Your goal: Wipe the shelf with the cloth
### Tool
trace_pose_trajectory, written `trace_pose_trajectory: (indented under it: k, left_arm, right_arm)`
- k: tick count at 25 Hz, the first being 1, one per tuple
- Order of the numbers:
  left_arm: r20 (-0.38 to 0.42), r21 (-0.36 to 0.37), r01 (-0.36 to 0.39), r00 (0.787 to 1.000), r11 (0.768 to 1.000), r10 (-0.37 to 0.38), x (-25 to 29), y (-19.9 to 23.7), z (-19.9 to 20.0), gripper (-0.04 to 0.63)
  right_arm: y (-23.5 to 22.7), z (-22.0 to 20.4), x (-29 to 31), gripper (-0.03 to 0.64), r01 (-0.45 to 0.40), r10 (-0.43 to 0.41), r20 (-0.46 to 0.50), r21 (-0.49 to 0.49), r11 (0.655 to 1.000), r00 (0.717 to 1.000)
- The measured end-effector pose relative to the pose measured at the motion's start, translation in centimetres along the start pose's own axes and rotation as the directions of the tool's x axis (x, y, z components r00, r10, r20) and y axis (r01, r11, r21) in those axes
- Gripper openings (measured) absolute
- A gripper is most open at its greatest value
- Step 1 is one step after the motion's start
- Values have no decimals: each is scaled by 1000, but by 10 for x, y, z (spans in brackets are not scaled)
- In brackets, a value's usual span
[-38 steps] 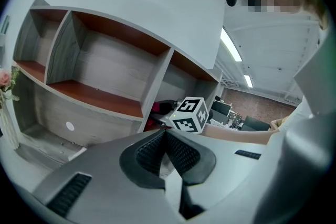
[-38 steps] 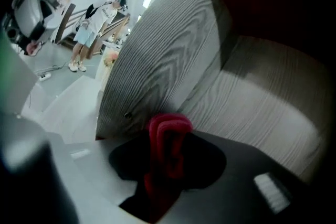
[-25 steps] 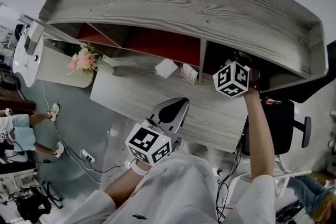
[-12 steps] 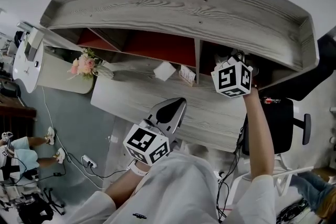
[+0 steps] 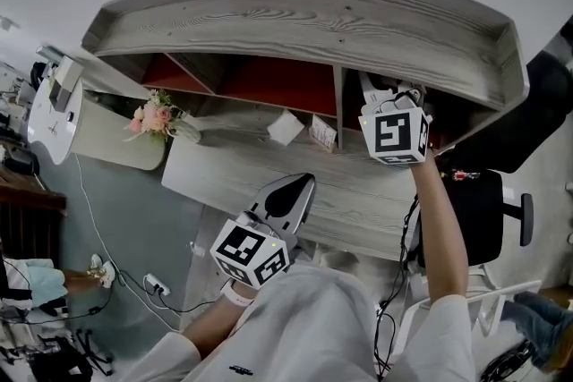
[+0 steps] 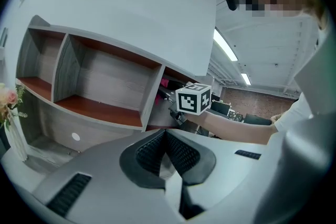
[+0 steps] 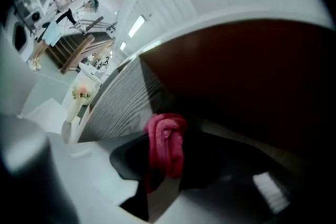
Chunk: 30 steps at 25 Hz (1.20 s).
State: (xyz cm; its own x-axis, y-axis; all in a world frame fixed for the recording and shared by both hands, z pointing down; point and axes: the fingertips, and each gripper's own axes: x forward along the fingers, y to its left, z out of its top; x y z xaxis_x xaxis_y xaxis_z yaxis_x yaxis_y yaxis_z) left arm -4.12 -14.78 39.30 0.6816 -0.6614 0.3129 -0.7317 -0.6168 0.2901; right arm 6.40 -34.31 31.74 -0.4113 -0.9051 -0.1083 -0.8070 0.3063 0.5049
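Note:
The grey wooden shelf (image 5: pixel 304 22) with red-backed compartments stands above a desk (image 5: pixel 358 192). My right gripper (image 5: pixel 380 98) reaches into the right-hand compartment, its marker cube (image 5: pixel 394 134) just outside the opening. In the right gripper view the jaws are shut on a bunched red cloth (image 7: pixel 167 144), held against the dark compartment floor beside the grey divider (image 7: pixel 118 107). My left gripper (image 5: pixel 291 192) hovers low over the desk's front edge, shut and holding nothing. In the left gripper view (image 6: pixel 166 145) it points at the shelf (image 6: pixel 100 107) and the right gripper's cube (image 6: pixel 193 98).
A vase of pink flowers (image 5: pixel 154 114), a white box (image 5: pixel 285 127) and a small carton (image 5: pixel 322 132) sit on the desk under the shelf. A black office chair (image 5: pixel 474 201) stands at the right. Cables and a power strip (image 5: pixel 148 286) lie on the floor at the left.
The right gripper's cube has turned slightly while staying in the right compartment. The left gripper has barely moved. The head view has shifted a little.

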Motion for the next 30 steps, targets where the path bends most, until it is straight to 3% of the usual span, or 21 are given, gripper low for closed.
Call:
trace_pose_trajectory:
  k: [15, 19, 23, 30]
  left_arm:
    - [2, 7, -10, 1000, 1000, 10, -21, -16, -10, 6]
    - [9, 11, -10, 1000, 1000, 10, -23, -19, -9, 6]
    - [9, 10, -8, 1000, 1000, 8, -23, -22, -10, 6]
    - [2, 7, -4, 1000, 1000, 4, -21, -23, -16, 6]
  right_arm:
    - [8, 48, -37, 132, -6, -20, 130, 198, 980, 991]
    - [14, 55, -47, 132, -30, 2, 145, 192, 981, 989]
    - [25, 52, -54, 132, -73, 59, 118, 119, 990, 991]
    - [45, 25, -54, 132, -159, 156, 63, 46, 986, 986]
